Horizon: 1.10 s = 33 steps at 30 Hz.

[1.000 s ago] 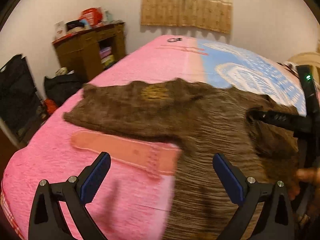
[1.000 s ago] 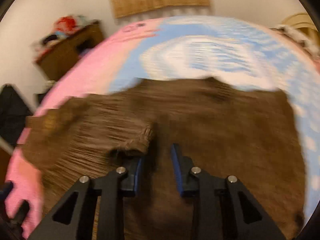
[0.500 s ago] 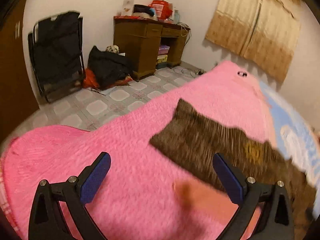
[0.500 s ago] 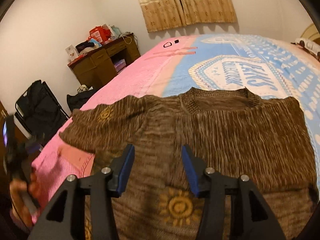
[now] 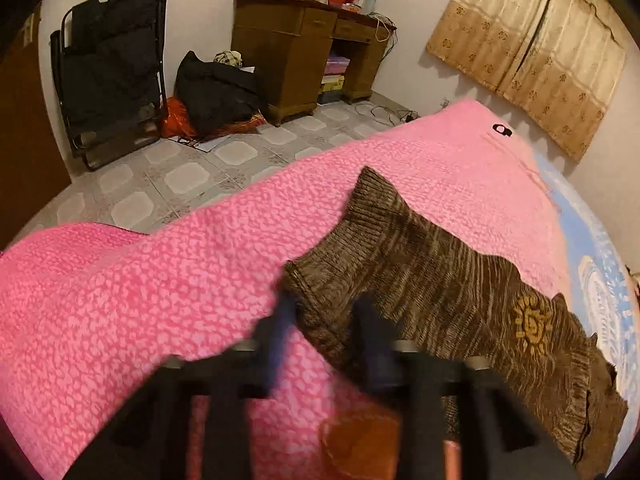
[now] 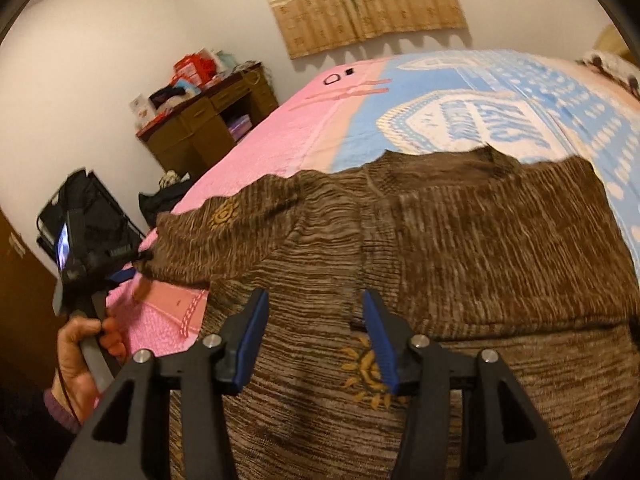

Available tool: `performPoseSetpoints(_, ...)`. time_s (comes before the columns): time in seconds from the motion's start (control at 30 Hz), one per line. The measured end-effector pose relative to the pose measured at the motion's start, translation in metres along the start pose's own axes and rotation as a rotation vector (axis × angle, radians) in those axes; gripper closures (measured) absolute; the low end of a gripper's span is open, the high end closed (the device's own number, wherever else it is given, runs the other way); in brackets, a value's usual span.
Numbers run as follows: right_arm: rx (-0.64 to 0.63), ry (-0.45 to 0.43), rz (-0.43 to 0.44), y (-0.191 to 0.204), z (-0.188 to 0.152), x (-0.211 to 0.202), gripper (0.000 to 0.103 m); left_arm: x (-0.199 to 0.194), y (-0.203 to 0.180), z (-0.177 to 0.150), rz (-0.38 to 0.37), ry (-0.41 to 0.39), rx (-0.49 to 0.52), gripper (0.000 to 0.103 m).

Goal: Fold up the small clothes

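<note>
Closest to me the right gripper (image 6: 314,340) hangs half open over the body of the brown knit sweater (image 6: 440,264), nothing between its pads, while the sweater lies spread flat across the near end of the bed (image 5: 140,300). Over by the bed's left edge the left gripper (image 5: 324,328) is closing its jaws around the sleeve cuff (image 5: 320,300), so I'd say we're at the sleeve-fold step. Next it probably needs a firm pinch there, then lift and carry the sleeve inward across the chest without dragging the body.
</note>
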State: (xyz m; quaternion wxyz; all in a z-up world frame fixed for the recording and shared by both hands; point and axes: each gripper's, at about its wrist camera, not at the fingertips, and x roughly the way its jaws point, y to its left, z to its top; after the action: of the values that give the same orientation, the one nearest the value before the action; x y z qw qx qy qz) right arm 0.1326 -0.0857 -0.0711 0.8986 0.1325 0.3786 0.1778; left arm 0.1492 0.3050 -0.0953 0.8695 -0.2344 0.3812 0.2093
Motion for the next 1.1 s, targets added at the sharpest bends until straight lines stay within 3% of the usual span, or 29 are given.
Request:
performPoseSetpoints(0.1, 0.036, -0.018, -0.013, -0.009, 0.002, -0.008, 0.050, 0.000, 0.006, 0.007, -0.043, 0.012, -0.027, 0.092)
performPoseSetpoints(0.3, 0.105, -0.044, -0.048, -0.033, -0.002, -0.026, 0.046, -0.029, 0.006, 0.016, -0.111, -0.054, -0.032, 0.092)
performPoseSetpoints(0.4, 0.133, -0.050, -0.056, -0.041, -0.005, -0.029, 0.046, -0.040, -0.015, 0.016, -0.066, -0.093, 0.064, 0.092)
performPoseSetpoints(0.5, 0.163, -0.055, -0.059, -0.050, -0.006, -0.031, 0.046, -0.048, -0.040, 0.019, -0.067, -0.111, 0.111, 0.093)
performPoseSetpoints(0.6, 0.181, -0.063, -0.059, -0.058, -0.005, -0.036, 0.046, -0.067, -0.089, 0.012, -0.118, -0.153, 0.221, 0.093)
performPoseSetpoints(0.73, 0.216, -0.098, -0.083, -0.076, -0.003, -0.051, 0.046, -0.103, -0.164, -0.025, -0.250, -0.205, 0.402, 0.093)
performPoseSetpoints(0.8, 0.248, -0.116, -0.105, -0.092, -0.003, -0.062, 0.046, -0.117, -0.210, -0.057, -0.334, -0.200, 0.505, 0.093)
performPoseSetpoints(0.9, 0.294, -0.131, -0.133, -0.111, -0.006, -0.072, 0.046, -0.118, -0.261, -0.112, -0.386, -0.175, 0.648, 0.093)
performPoseSetpoints(0.97, 0.327, -0.124, -0.143, -0.124, -0.010, -0.078, 0.046, -0.106, -0.276, -0.140, -0.420, -0.120, 0.679, 0.093)
performPoseSetpoints(1.03, 0.337, -0.116, -0.148, -0.131, -0.015, -0.082, 0.046, -0.088, -0.279, -0.159, -0.445, -0.006, 0.688, 0.092)
performPoseSetpoints(1.1, 0.338, -0.114, -0.152, -0.134, -0.018, -0.087, 0.038, -0.083, -0.278, -0.168, -0.444, 0.053, 0.728, 0.092)
